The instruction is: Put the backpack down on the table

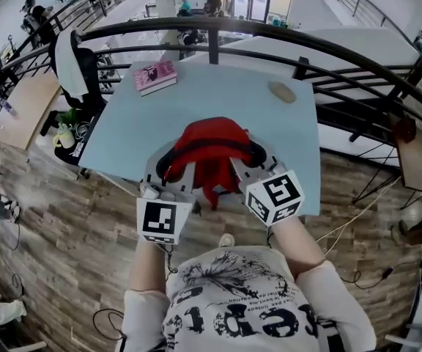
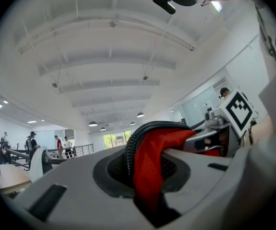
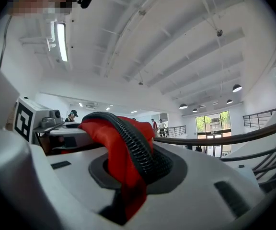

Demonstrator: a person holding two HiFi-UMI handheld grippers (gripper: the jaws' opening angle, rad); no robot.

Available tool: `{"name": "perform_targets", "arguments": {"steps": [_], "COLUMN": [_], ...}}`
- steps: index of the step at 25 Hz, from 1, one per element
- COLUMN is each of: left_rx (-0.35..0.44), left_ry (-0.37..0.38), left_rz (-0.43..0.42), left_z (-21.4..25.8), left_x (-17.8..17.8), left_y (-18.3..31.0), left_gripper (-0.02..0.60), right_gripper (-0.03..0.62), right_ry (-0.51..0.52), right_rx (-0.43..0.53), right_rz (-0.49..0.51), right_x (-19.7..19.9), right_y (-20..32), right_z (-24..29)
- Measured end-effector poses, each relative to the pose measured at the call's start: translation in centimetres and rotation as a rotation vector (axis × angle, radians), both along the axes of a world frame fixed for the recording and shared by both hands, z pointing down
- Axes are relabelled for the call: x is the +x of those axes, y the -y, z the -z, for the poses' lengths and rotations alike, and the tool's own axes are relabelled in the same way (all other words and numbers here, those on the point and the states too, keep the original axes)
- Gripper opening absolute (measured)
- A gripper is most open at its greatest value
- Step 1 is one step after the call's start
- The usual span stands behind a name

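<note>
Holding one backpack (image 1: 212,147): red woven cloth, rounded dome shape, placed over the near edge of the smooth pale-blue table (image 1: 218,97) (contact with the tabletop could not be told). Its shoulder straps (image 2: 150,162) were red fabric edged in black ribbed padding and arched toward the person. The left gripper (image 2: 147,176) was pinched narrowly on one strap, the right gripper (image 3: 128,176) on the other. The pack's long axis, seen foreshortened from above, could not be judged. A pink book (image 1: 155,76) and a flat beige lump (image 1: 282,91) lay at the far end.
</note>
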State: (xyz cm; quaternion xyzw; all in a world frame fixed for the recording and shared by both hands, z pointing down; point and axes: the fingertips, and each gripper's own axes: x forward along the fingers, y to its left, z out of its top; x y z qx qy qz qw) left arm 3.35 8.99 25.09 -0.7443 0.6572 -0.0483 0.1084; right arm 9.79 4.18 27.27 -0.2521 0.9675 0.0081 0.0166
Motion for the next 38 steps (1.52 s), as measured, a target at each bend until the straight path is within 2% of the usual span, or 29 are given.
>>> {"name": "perform_targets", "arguments": {"steps": [1, 4, 11, 19, 26, 30, 34, 38], "left_rx": [-0.005, 0.056, 0.048, 0.042, 0.07, 0.071, 0.023, -0.004], "left_ry": [-0.004, 0.017, -0.002, -0.011, 0.007, -0.006, -0.016, -0.017], "left_rz": [0.0, 0.001, -0.035, -0.16, -0.269, -0.321, -0.356, -0.371], "left_z": [0.1, 0.5, -0.3, 0.0, 0.5, -0.8, -3.2, -6.7], "left_x": [-0.5, -2.5, -6.6, -9.9, -12.6, -14.0, -15.3, -16.5], "left_y": [1.5, 5.8, 14.6, 25.0, 33.5, 37.7, 41.0, 43.7], "left_gripper": [0.063, 0.063, 0.063, 0.063, 0.063, 0.063, 0.063, 0.064], "right_gripper": [0.072, 0.072, 0.071, 0.072, 0.072, 0.072, 0.072, 0.074], "right_ry": [0.002, 0.011, -0.003, -0.012, -0.006, -0.018, -0.057, -0.098], "right_rx": [0.003, 0.007, -0.001, 0.018, 0.064, 0.081, 0.08, 0.025], "right_rz": [-0.004, -0.022, -0.098, -0.221, -0.332, -0.376, -0.397, -0.428], "right_x": [-0.5, -2.2, -5.8, -8.7, -11.1, -12.5, -13.8, -14.9], "right_y": [1.5, 5.6, 13.9, 23.2, 30.9, 34.8, 38.0, 40.3], "right_z": [0.2, 0.4, -0.2, 0.1, 0.5, -0.7, -2.9, -6.2]}}
